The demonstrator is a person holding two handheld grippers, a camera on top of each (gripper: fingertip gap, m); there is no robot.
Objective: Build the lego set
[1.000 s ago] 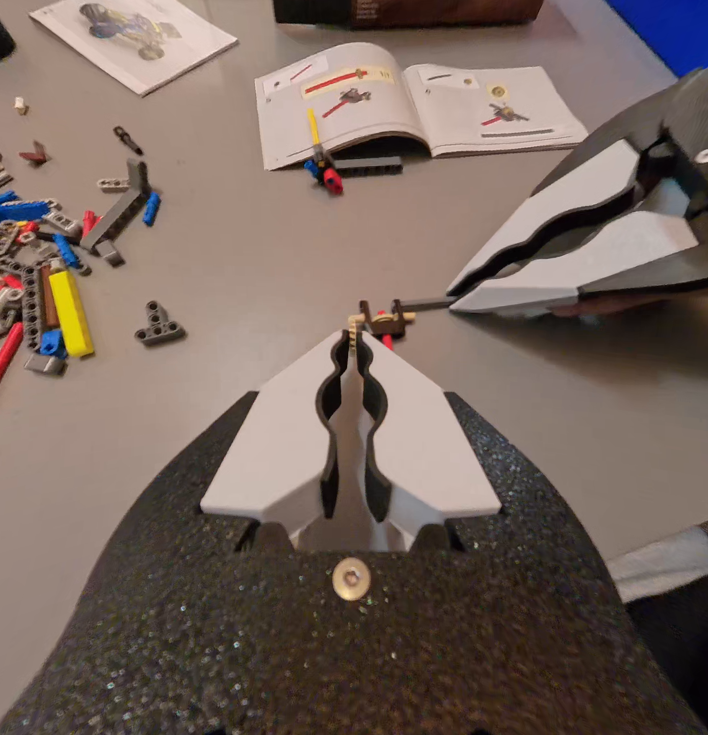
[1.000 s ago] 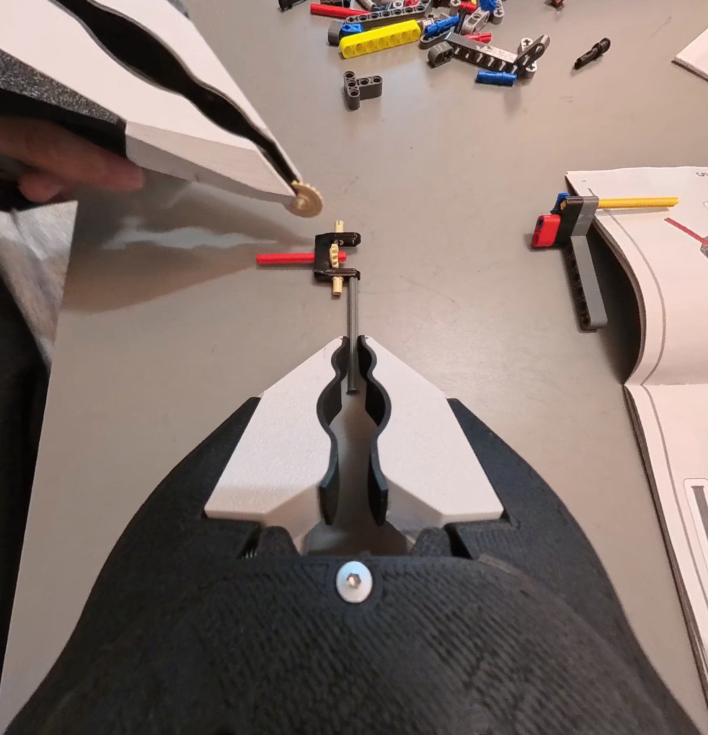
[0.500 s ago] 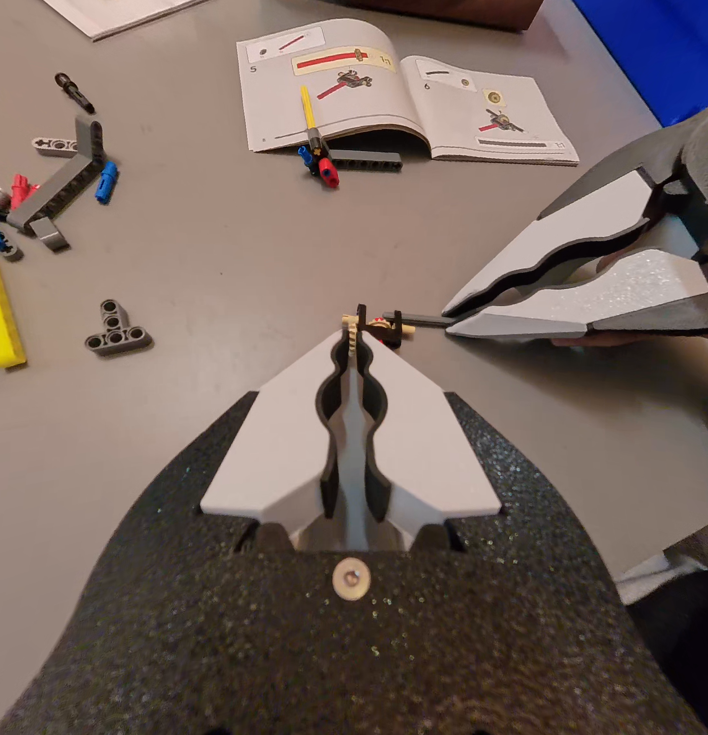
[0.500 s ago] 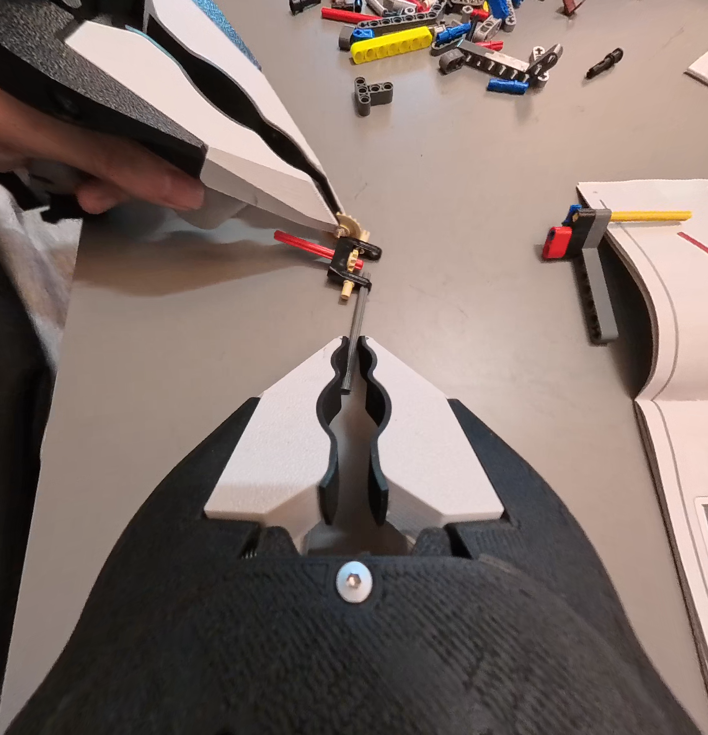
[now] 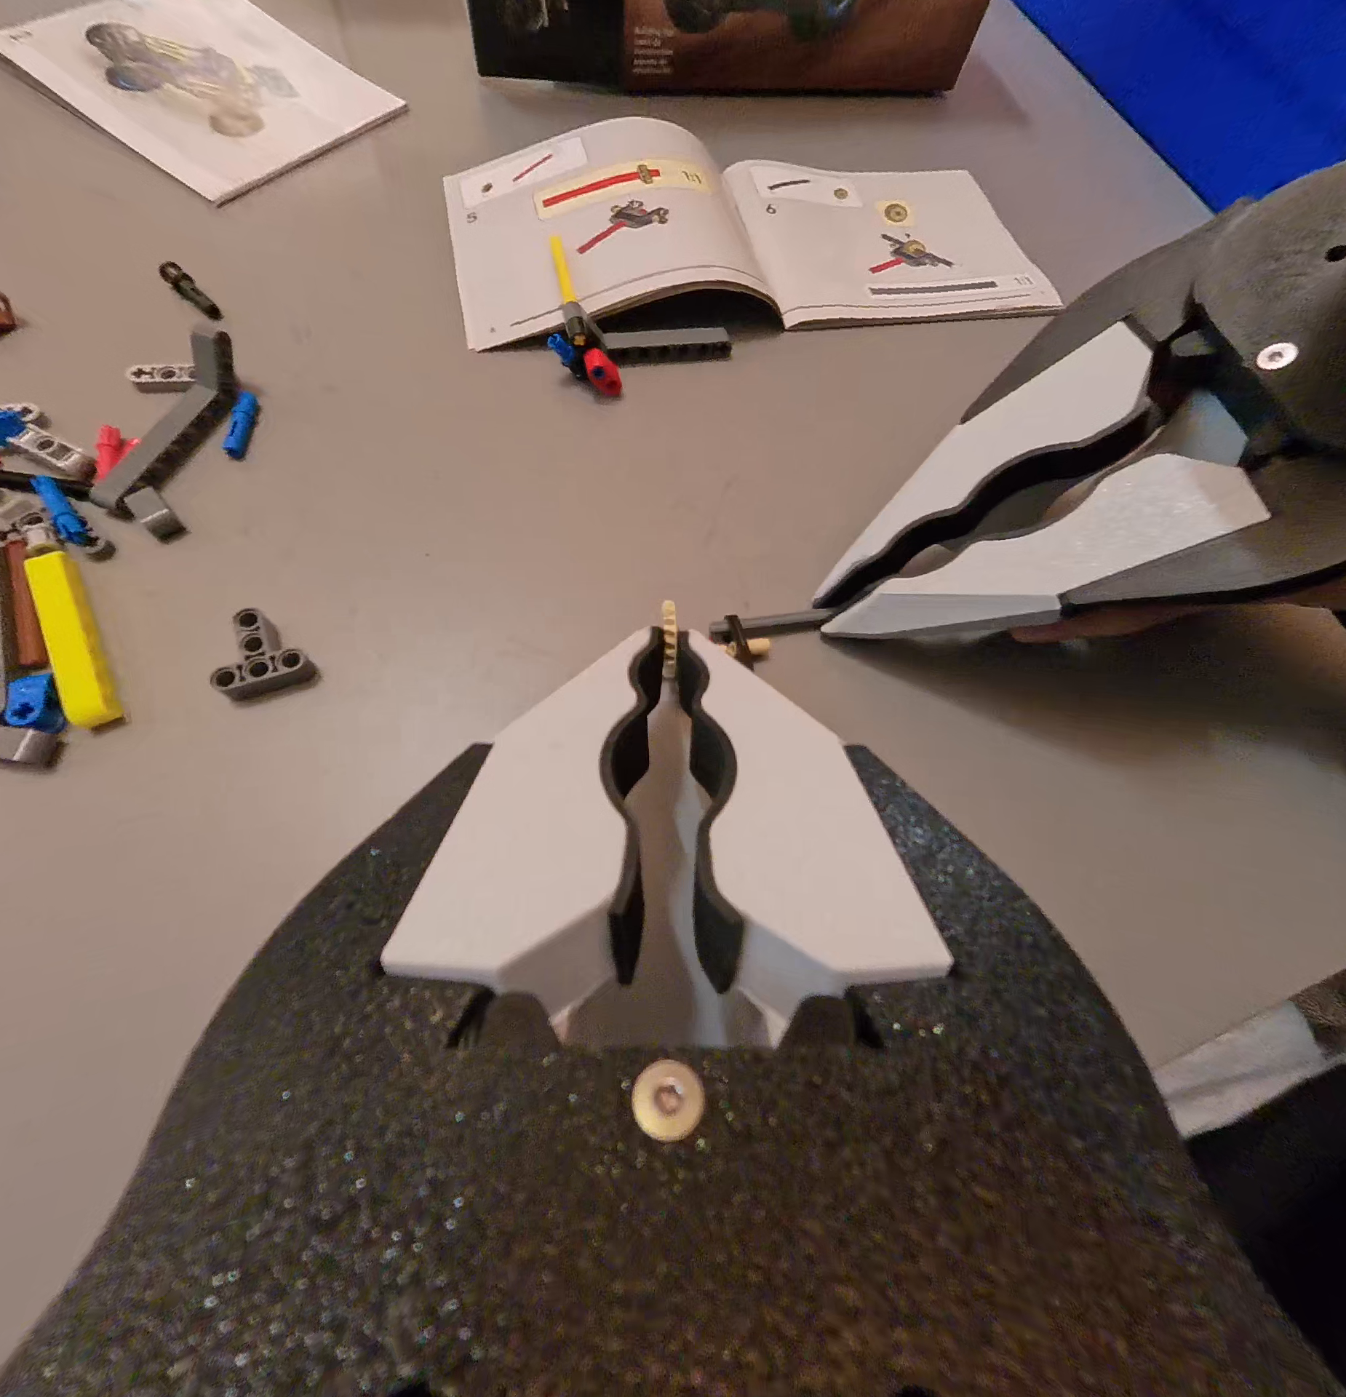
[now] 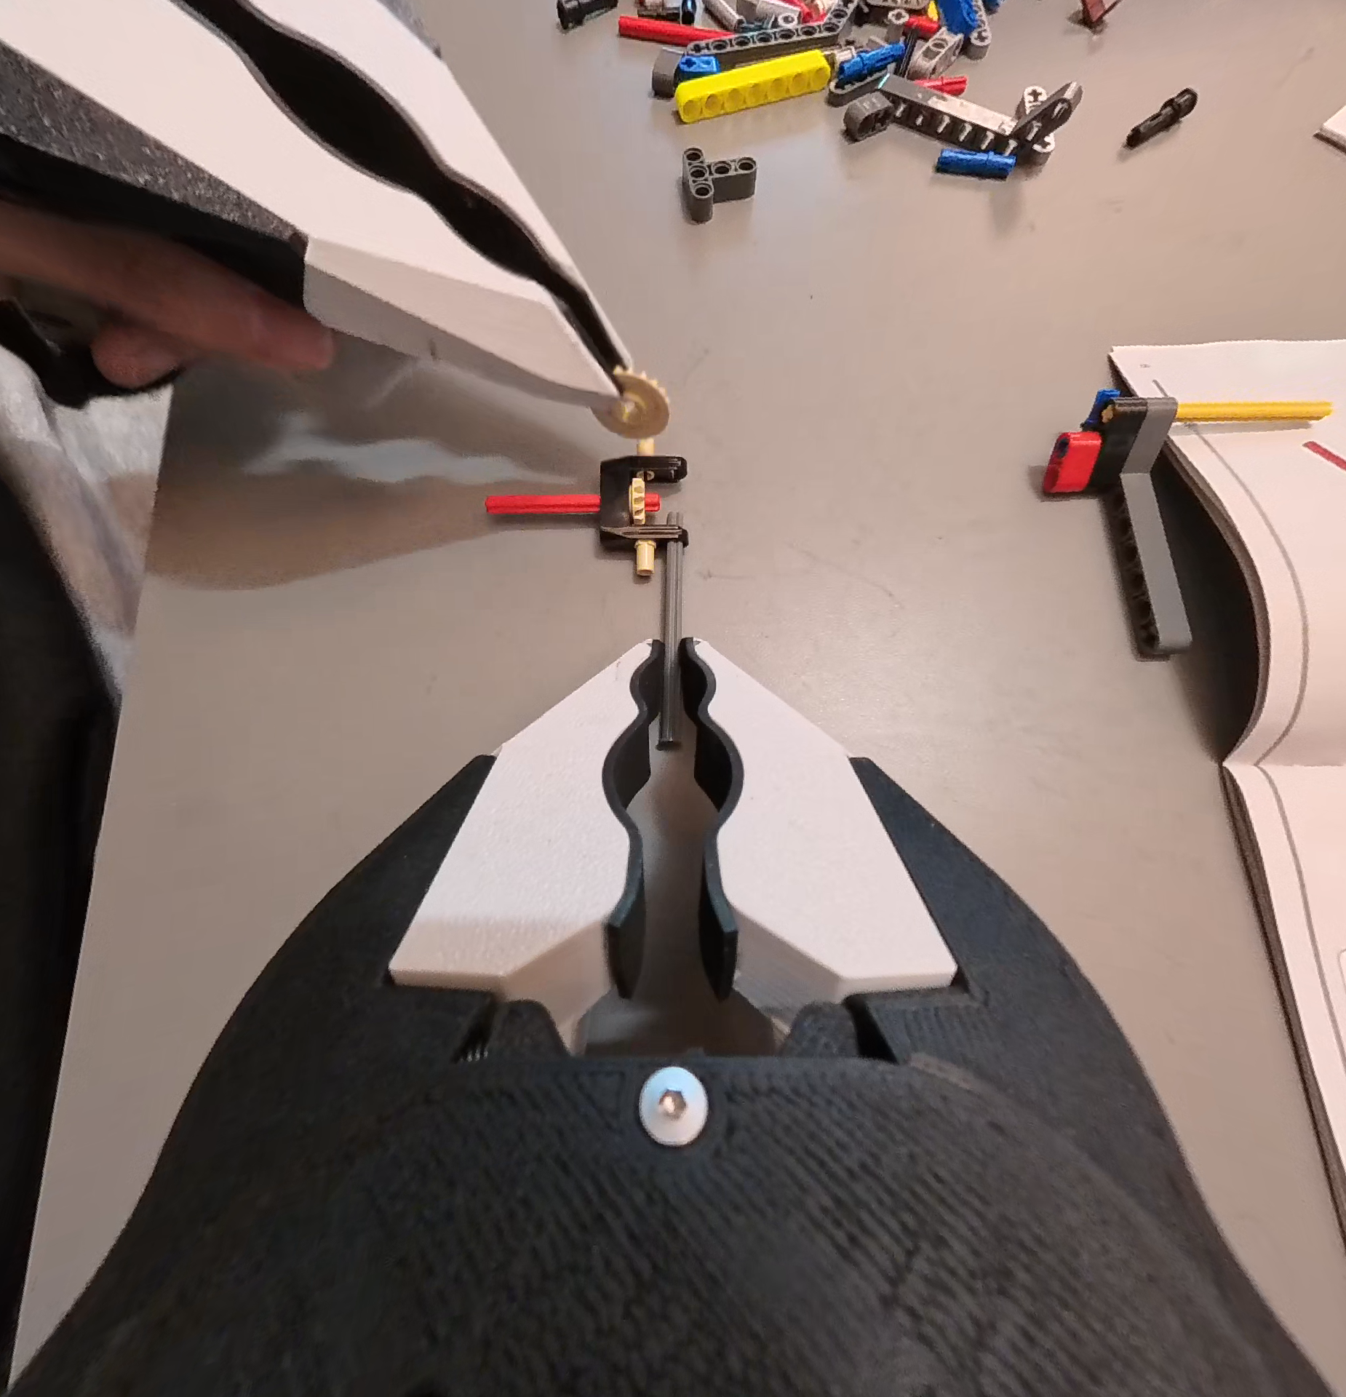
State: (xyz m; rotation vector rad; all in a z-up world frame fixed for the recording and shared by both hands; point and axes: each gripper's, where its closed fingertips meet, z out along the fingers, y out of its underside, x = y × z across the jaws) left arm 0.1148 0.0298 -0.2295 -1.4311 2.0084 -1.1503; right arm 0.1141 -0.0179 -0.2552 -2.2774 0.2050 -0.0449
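- Left wrist view: the left gripper (image 5: pixel 670 650) has its fingers pressed together on a small tan gear (image 5: pixel 668 631), held edge-on at the very tips, above the grey tabletop (image 5: pixel 443 529).
- Just beyond and right of those tips, the right gripper (image 5: pixel 829 616) reaches in from the right edge of the tabletop, pinching a dark axle (image 5: pixel 768 621) that runs into a small black sub-assembly (image 5: pixel 738 639), mostly hidden behind the left gripper's own finger.
- Toward the far edge lies an open instruction booklet (image 5: pixel 730 227) with a second small build (image 5: pixel 594 355) resting at its near edge; a closed booklet (image 5: pixel 194 91) sits at the far left corner and a dark box (image 5: pixel 730 38) at the far edge.
- Loose pieces (image 5: pixel 58 605) cluster along the left edge; a grey T-shaped piece (image 5: pixel 262 665) lies apart from them.
- Right wrist view: the right gripper (image 6: pixel 666 646) is closed on the near end of the dark axle (image 6: pixel 671 605). Its far end meets the black sub-assembly (image 6: pixel 640 499), which carries a red axle (image 6: pixel 541 504) and a tan pin, and appears to rest on the tabletop (image 6: pixel 844 453).
- The left gripper (image 6: pixel 617 385) comes from the left edge with the tan gear (image 6: pixel 640 408) just beside the sub-assembly, apart from it.
- Judged step: fitting the gear onto the sub-assembly. The next move likely calls for lining the gear's hole up with an axle end while the right gripper steadies the build.
- Hard to tell: which axle end takes the gear, and whether the dark axle is fully seated. A hand under the left gripper is partly cut off.
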